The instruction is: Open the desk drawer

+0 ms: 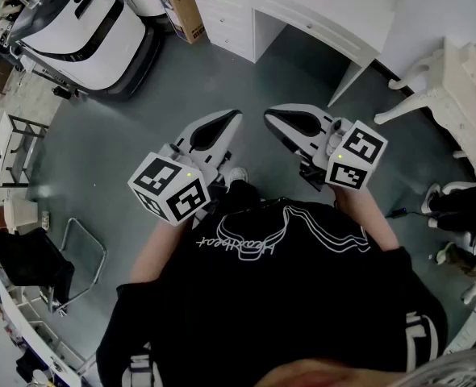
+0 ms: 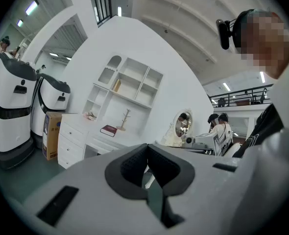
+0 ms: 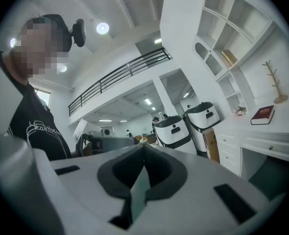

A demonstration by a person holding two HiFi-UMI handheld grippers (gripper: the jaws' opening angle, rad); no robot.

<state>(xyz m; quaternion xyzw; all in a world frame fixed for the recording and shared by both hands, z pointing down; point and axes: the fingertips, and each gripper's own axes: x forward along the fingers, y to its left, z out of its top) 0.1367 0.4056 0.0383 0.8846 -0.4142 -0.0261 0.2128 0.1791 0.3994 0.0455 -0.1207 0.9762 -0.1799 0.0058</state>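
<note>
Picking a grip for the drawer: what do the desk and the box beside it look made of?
Desk: likely painted wood, smooth white finish, panelled drawer fronts. Box: brown cardboard, matte faces, sharp folded edges.

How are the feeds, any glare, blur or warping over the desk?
Head view: even light, sharp, desk cropped at the top edge. Left gripper view: heavy fisheye bending, left tongs soft up close. Right gripper view: ceiling lamp blooms slightly; desk drawer readable.

I wear a black short-sleeved T-shirt (image 1: 302, 297) with a white line drawing and script on the chest. My left gripper (image 1: 235, 118) and right gripper (image 1: 270, 114) are white shells with dark pads. The left cube (image 1: 169, 188) and right cube (image 1: 355, 158) carry black-and-white square markers.
</note>
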